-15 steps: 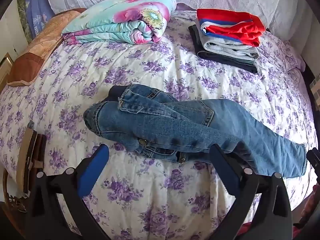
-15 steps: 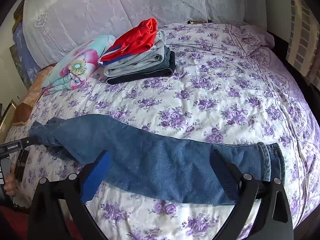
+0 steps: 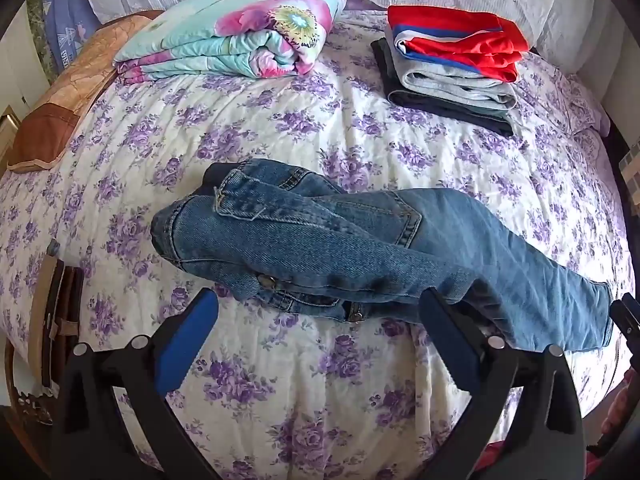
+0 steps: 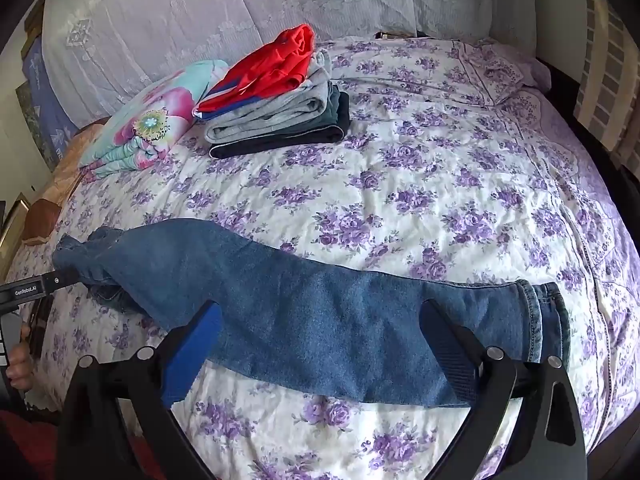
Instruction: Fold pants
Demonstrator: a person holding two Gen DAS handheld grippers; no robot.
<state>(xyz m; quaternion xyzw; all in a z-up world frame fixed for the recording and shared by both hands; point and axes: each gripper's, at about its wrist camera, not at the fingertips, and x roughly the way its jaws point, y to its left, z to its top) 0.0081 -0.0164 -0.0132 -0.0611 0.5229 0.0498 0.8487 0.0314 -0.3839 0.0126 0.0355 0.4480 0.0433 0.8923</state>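
A pair of blue jeans (image 3: 320, 248) lies across the near part of the bed, legs laid one on the other. The waistband is bunched in the left wrist view, with the button (image 3: 264, 279) facing me. The legs (image 4: 320, 320) run to the right and end in the cuffs (image 4: 540, 320) in the right wrist view. My left gripper (image 3: 320, 320) is open, just in front of the waist, holding nothing. My right gripper (image 4: 320, 340) is open, with the lower legs lying between its fingers.
The bed has a purple-flowered quilt (image 3: 280, 140). A folded floral blanket (image 3: 240, 40) and a stack of folded clothes (image 3: 452, 64) lie at the far side. The left gripper's body (image 4: 36, 288) shows at the left edge of the right wrist view.
Both grippers have stayed open and almost still. The jeans lie as before.
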